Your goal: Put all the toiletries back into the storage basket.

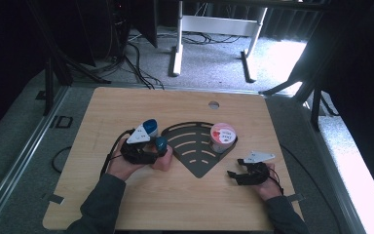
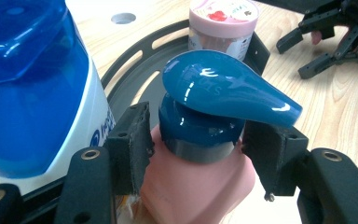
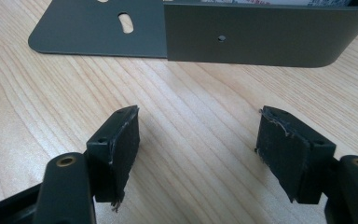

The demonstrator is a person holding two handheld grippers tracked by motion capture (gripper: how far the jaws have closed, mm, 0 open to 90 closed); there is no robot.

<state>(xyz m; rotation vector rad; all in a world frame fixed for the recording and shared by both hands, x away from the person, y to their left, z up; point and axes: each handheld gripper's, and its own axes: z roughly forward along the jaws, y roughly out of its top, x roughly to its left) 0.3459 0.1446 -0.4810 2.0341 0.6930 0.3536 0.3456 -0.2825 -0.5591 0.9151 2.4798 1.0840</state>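
Wooden worktop (image 1: 126,204) w/ grey carpet and dark curtains behind it; a dark fan-shaped metal tray (image 1: 195,146) sits mid-worktop.

My left gripper (image 2: 193,149) has its jaws set either side of a pink pump bottle (image 2: 196,191), standing upright just left of the tray's pointed end. Long axis is vertical. Its teal pump head (image 2: 223,86) points its spout away from me & to the right in the left gripper view, roughly toward my right gripper (image 1: 238,174). Jaws are fairly wide; left pad is right against the bottle's shoulder, right pad has a sliver of gap by the collar, so no firm squeeze that I can see. A blue-capped white bottle (image 2: 32,88) stands just beside it, on my left.

A pink tub (image 1: 222,136) w/ a red-print lid sits in the tray's right corner.

My right gripper rests low on the worktop near the tray's right wall, jaws wide apart, nothing between them but bare wood.
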